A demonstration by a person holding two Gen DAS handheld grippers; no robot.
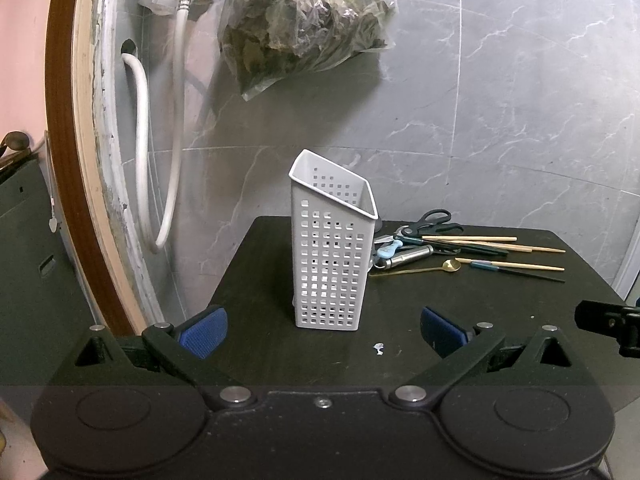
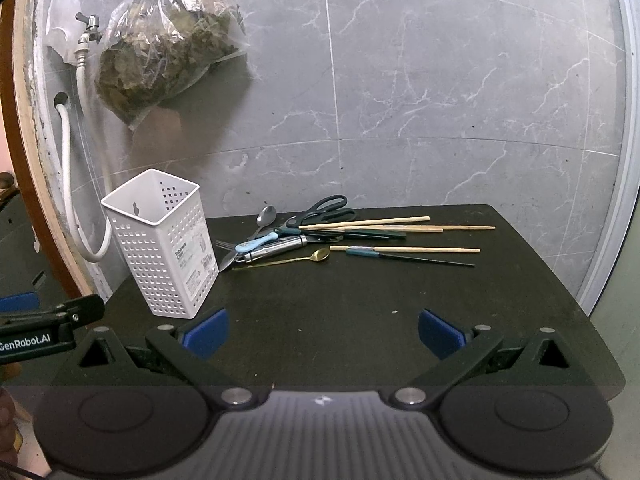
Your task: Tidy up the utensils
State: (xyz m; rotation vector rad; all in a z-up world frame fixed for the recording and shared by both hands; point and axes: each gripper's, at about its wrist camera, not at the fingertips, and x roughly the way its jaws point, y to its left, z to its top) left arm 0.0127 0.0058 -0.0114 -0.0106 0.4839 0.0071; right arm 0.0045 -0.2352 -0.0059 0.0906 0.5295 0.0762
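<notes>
- The left claw [image 1: 324, 330] stands wide open with nothing between its blue ribbed pads [image 1: 208, 330], low over the dark table [image 1: 280, 360].
- Straight ahead of it, just beyond the gap between its fingers, the white utensil holder [image 1: 330, 264] stands upright on the table, apart from both pads.
- The pile of utensils [image 1: 436, 246] lies farther ahead and to the right of the left claw, behind the holder's right edge.
- The right claw [image 2: 324, 332] is likewise spread wide and holds nothing; its pads [image 2: 440, 334] hang above bare table [image 2: 360, 320].
- From the right claw, the utensil holder [image 2: 164, 248] sits ahead and to the left, near the left pad; the utensils [image 2: 320, 236] lie ahead, about in line with the gap and well apart from it.
- The holder is tall, square-mouthed plastic, its walls pierced by a grid of small square holes.
- In the pile: dark-handled scissors [image 2: 328, 208], pale wooden chopsticks [image 2: 384, 224], a slim gold spoon [image 2: 312, 257], a steel spoon [image 2: 266, 216], a light-blue-handled piece [image 2: 256, 243].
- The wall behind is grey marbled tile; a clear plastic bag [image 2: 168, 40] of dried leaves hangs on it.
- Only the right wrist view shows the holder's printed label [image 2: 192, 258], the hanging slot inside its wall, and the steel spoon.
- Only the left wrist view shows the white scrap [image 1: 378, 348] on the table, ahead of the claw's right pad.
</notes>
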